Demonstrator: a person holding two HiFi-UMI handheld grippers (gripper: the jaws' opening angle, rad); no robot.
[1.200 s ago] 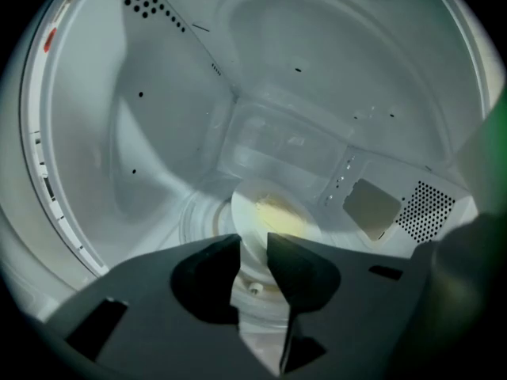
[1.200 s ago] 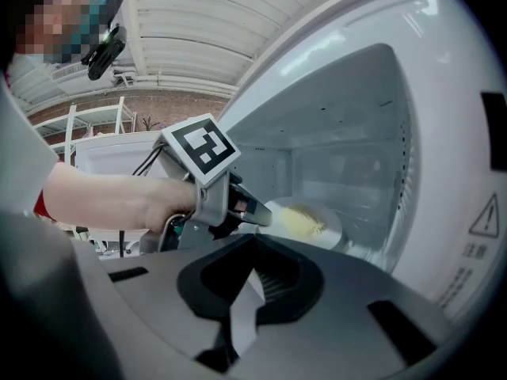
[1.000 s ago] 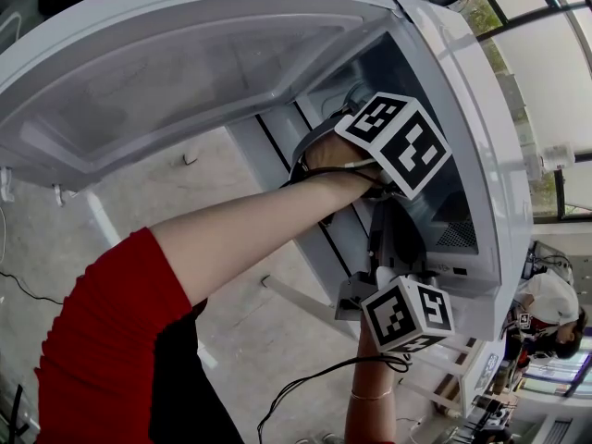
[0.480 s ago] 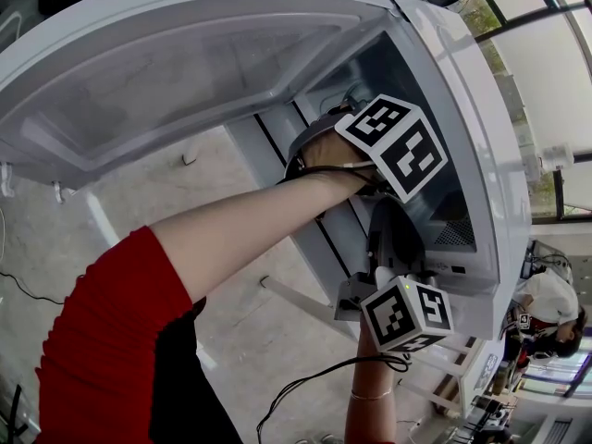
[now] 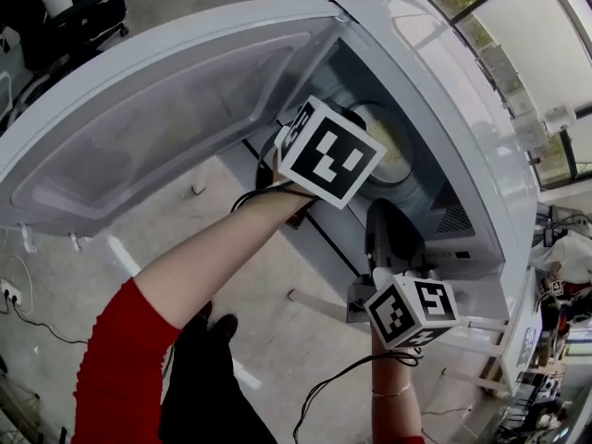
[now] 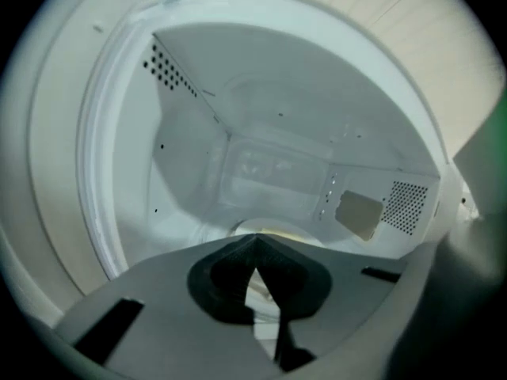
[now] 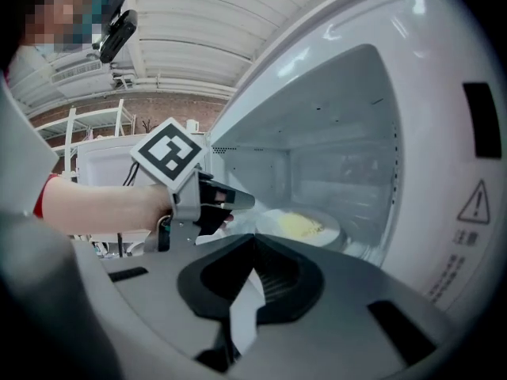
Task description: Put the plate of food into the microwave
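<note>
Left gripper (image 6: 255, 245), whose jaws have just been closing and now press together on nothing, hangs at the front edge of the microwave (image 5: 449, 58), I judge because the plate of food (image 7: 299, 226) already sits free on the cavity floor inside, needing no grip.

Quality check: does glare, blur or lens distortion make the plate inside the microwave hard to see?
Head view: wide-angle bending curves the white microwave; the windows at upper right are blown out; the white plate of yellow food is readable. Left gripper view: soft, dark corners, only a sliver of plate shows. Right gripper view: plate sharpest, edges fisheye-curved, mosaic patch upper left.
</note>
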